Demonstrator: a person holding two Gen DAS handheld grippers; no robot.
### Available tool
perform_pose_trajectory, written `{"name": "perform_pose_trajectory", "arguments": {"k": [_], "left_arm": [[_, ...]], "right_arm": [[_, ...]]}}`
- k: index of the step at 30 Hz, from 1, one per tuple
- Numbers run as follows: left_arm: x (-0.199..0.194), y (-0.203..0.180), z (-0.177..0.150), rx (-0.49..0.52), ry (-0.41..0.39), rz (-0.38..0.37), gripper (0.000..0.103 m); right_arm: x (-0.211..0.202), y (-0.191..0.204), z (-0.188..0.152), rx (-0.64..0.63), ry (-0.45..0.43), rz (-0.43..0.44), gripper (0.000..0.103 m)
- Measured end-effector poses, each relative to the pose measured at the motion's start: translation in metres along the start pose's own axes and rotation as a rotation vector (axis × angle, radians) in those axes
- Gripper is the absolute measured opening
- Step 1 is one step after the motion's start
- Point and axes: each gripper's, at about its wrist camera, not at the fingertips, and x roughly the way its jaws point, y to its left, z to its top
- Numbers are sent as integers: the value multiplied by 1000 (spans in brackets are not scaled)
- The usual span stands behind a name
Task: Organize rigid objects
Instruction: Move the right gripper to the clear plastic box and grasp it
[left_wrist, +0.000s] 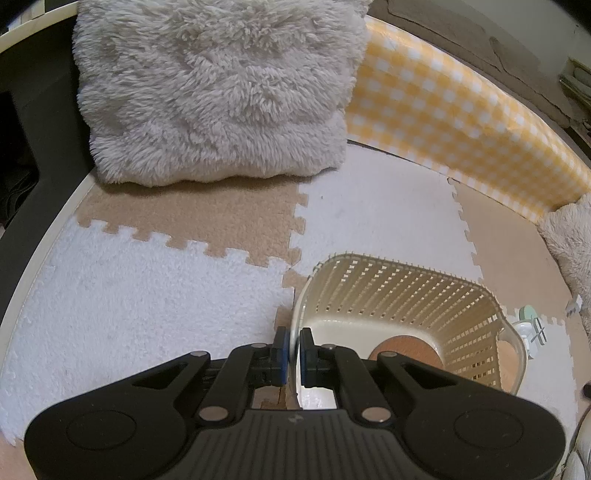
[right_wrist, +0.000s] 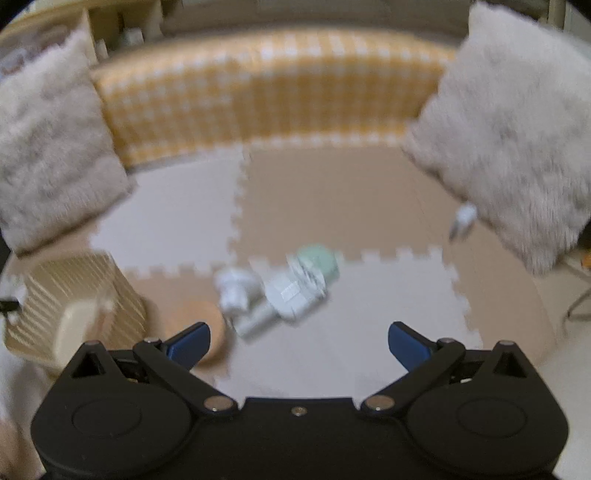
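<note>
A cream slotted basket (left_wrist: 399, 291) stands on the foam mat, and my left gripper (left_wrist: 293, 338) is shut on its near left rim, which runs between the blue pads. A brown round disc (left_wrist: 404, 349) shows low in the basket's opening; I cannot tell whether it lies inside. In the blurred right wrist view my right gripper (right_wrist: 297, 343) is open and holds nothing. Ahead of it a white and mint-green cluster of rigid items (right_wrist: 284, 291) lies on the mat. The brown disc (right_wrist: 207, 325) sits by the basket (right_wrist: 74, 306) at the left.
Two fluffy grey cushions (right_wrist: 48, 155) (right_wrist: 517, 147) lean at the left and right. A yellow checked bolster (right_wrist: 258, 92) runs along the back. A small white item (right_wrist: 463, 218) lies by the right cushion. White and beige puzzle mat tiles (left_wrist: 129, 295) cover the floor.
</note>
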Motion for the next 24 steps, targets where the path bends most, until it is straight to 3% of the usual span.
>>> {"name": "perform_pose_trajectory", "arguments": {"k": [3, 8, 13, 15, 17, 24], "left_arm": [[0, 0, 0, 1, 0, 1, 6], [0, -1, -1, 5, 2, 2, 6], [1, -1, -1, 5, 2, 2, 6], [1, -1, 0, 6, 3, 3, 6], [1, 0, 0, 7, 4, 2, 6], [1, -1, -1, 9, 5, 4, 6]], "right_arm": [[19, -7, -10, -31, 111, 59, 103], [36, -5, -24, -109, 222, 85, 103], [56, -5, -33, -143, 319, 59, 103], [61, -5, -35, -155, 343, 31, 102], [64, -7, -37, -148, 361, 24, 93], [67, -7, -40, -155, 382, 10, 85]]}}
